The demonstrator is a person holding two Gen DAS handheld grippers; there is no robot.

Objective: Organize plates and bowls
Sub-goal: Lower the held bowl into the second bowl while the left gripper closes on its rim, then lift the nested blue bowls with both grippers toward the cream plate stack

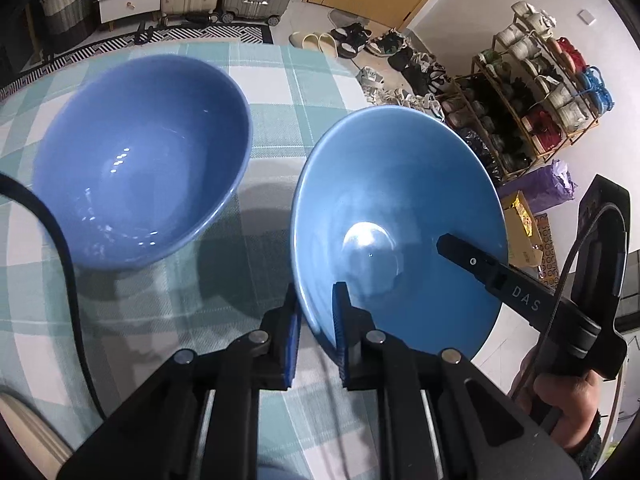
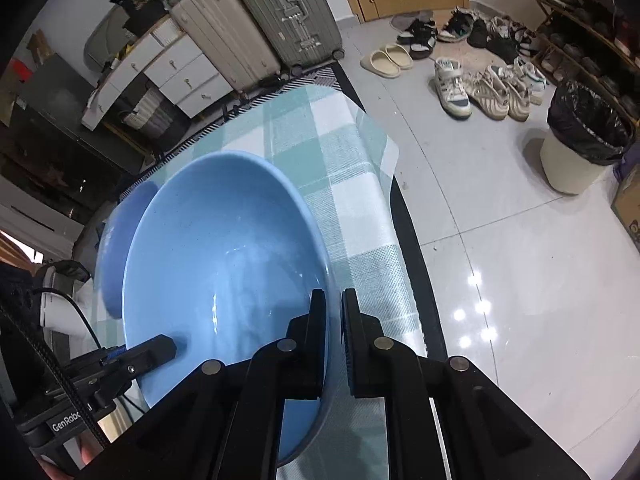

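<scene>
I am gripping the light blue bowl (image 1: 400,216) with both tongs at once. My left tongs (image 1: 316,332) are pinching the bowl's near rim, one blue pad inside the wall and one outside, nearly shut on it. My right tongs (image 2: 332,344) are clamping the opposite side of the same rim in the same way, with only the thin wall between the pads. From the left wrist view, one finger of the right tongs is showing inside the bowl, and a hand (image 1: 568,404) is wrapping around that tool's handle at the lower right. The bowl is tilting, its open side facing toward me, and it is sitting over the right edge of the tabletop (image 1: 280,88), which is wearing a teal and white checked cloth; I cannot tell whether its base is touching the cloth. A darker blue bowl (image 1: 140,160) is resting on the cloth just beside it, to its left, also tipped toward the camera. Beyond the tabletop, suitcases (image 2: 256,28) are standing by the wall, and shoes (image 2: 480,84) are lying on the tiled floor near a bin (image 2: 576,140).
</scene>
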